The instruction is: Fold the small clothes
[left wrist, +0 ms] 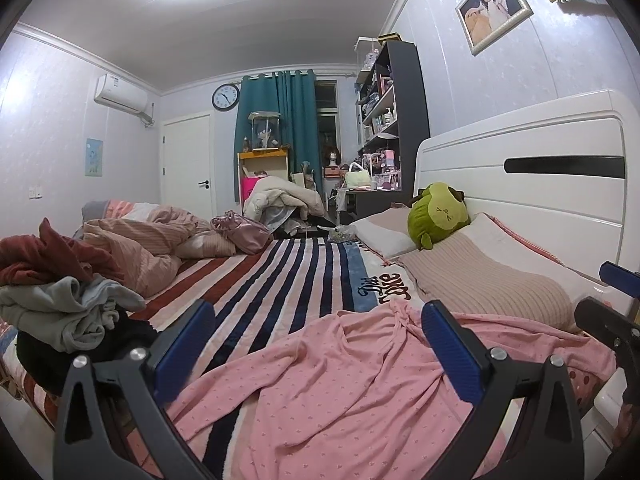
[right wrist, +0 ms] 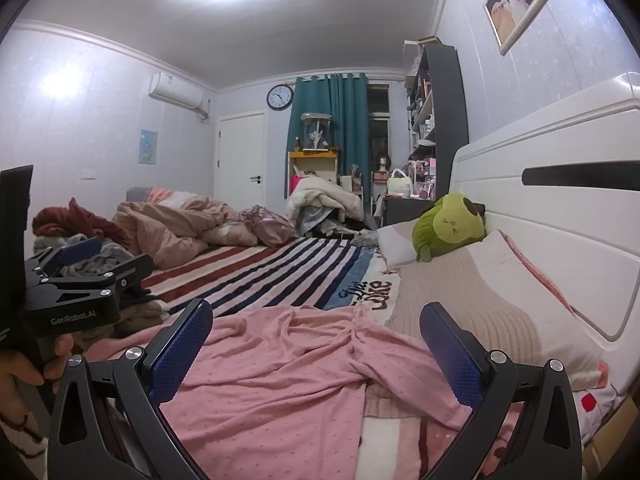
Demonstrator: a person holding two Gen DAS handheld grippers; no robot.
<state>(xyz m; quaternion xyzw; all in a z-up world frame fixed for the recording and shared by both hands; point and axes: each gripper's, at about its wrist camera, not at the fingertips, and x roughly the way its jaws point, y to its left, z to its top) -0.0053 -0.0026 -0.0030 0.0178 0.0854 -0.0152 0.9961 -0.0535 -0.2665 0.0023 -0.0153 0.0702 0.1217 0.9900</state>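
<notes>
On striped bed (left wrist: 280, 280): crumpled pink dotted knit garment (left wrist: 340, 392) at 6 o'clock; left hand-held gripper (left wrist: 316, 344) and right hand-held gripper (right wrist: 316, 344) both spread, empty.

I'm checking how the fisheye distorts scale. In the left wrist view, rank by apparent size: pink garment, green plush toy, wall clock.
1. pink garment, though nearness to the camera inflates it
2. green plush toy
3. wall clock, far across the room

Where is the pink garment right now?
The pink garment lies crumpled on the striped blanket, directly ahead of both open tongs in both wrist views, beside the ribbed pillow by the headboard.
</notes>
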